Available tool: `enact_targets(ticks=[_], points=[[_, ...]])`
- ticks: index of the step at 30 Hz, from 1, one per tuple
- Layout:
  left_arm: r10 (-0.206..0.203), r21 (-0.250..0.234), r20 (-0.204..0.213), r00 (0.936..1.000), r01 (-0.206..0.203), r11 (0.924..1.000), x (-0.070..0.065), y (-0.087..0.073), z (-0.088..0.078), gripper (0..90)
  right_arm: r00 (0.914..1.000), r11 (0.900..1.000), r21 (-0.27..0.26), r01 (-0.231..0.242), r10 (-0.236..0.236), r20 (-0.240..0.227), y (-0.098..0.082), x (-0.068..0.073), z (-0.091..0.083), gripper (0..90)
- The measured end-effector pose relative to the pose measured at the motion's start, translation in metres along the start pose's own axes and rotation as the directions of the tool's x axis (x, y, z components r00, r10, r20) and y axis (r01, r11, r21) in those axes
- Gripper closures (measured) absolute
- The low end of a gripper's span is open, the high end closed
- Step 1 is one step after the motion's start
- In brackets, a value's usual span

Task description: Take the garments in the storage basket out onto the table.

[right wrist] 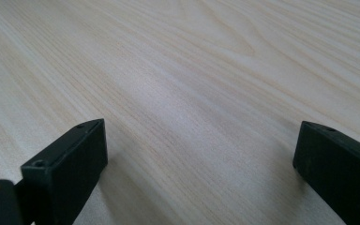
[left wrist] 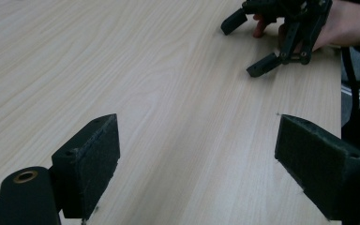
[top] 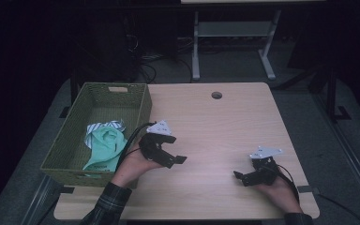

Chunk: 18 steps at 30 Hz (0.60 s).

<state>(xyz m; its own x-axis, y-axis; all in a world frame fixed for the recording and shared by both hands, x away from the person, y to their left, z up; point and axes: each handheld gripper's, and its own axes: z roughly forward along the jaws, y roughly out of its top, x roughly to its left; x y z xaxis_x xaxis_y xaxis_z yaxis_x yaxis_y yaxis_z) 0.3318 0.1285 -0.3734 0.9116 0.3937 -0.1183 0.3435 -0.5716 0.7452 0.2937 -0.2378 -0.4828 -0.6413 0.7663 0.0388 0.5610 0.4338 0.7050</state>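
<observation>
A green woven basket (top: 138, 105) stands on the left part of the wooden table (top: 225, 122). Inside it lie a mint-green cloth (top: 107, 146) and a striped white cloth (top: 104, 126). My left gripper (top: 172, 158) is held just right of the basket, above the table, open with nothing between its pads (left wrist: 91, 164). My right gripper (top: 242, 177) rests near the table's front right, open and empty, its jaws wide apart over bare wood in the right gripper view (right wrist: 199, 154). The left gripper view shows the right gripper (left wrist: 248, 44) across the table.
A round cable hole (top: 216, 95) sits near the table's far edge. Behind the table stands a grey metal frame (top: 234, 35) on a dark floor with cables. The table's right edge (left wrist: 340, 70) runs close to the right hand.
</observation>
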Motion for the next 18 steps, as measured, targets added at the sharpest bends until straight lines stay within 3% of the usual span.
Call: enact_targets(ticks=[6,18], points=[[0.014,-0.004,-0.009,0.9999,-0.014,0.9999,0.001,0.002,-0.005,13.8,1.0,1.0,0.0,0.0,0.0,0.0,0.0,0.0,0.0,3.0],[-0.005,-0.022,-0.03,0.9995,0.004,0.9997,0.008,0.0,-0.021,13.8,1.0,1.0,-0.004,0.006,-0.006,0.001,0.0,0.0,0.0,3.0]])
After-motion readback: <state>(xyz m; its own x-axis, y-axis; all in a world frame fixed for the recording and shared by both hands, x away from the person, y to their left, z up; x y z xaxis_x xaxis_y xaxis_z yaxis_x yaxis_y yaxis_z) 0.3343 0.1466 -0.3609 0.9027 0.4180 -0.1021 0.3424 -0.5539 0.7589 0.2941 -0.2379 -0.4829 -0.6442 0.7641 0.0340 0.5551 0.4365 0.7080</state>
